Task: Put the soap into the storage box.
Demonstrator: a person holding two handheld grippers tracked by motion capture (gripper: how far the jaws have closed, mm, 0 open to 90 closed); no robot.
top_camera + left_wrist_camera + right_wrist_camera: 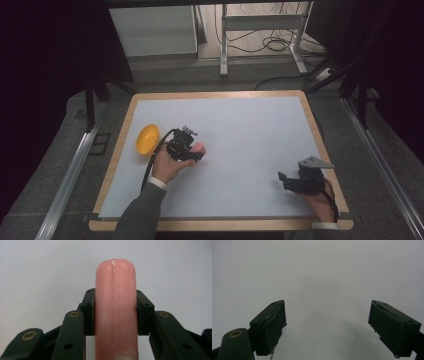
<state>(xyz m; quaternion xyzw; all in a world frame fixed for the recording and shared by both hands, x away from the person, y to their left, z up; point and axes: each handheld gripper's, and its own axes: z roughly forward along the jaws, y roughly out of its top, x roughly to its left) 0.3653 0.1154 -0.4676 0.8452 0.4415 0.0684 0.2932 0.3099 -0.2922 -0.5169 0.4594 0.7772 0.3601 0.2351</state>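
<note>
Right hand-held gripper [283,179]: lower right of the high view, resting low over the table [240,130]; jaws stand wide apart with nothing between them, bare white surface ahead in the right gripper view.
Left hand-held gripper [199,151]: left of centre in the high view, just above the table; jaws clamped on the sausage.
Sausage [115,307]: pink, smooth, rounded at the tip; held by its sides between both pads, the tip jutting well past them toward the centre of the frame, a pale seam running along its length.
Bowl [147,139]: yellow, near the left table edge, just beside the left hand and apart from the sausage; appears empty.
Step in hand (judged): carrying the sausage, likely toward the bowl.
Handling advice: keep pressure even, since the soft skin may slip or dent; carry it level; bring the tip over the bowl's rim before easing the jaws.
Beyond the table: grey floor, a desk frame and loose cables, upper centre.
</note>
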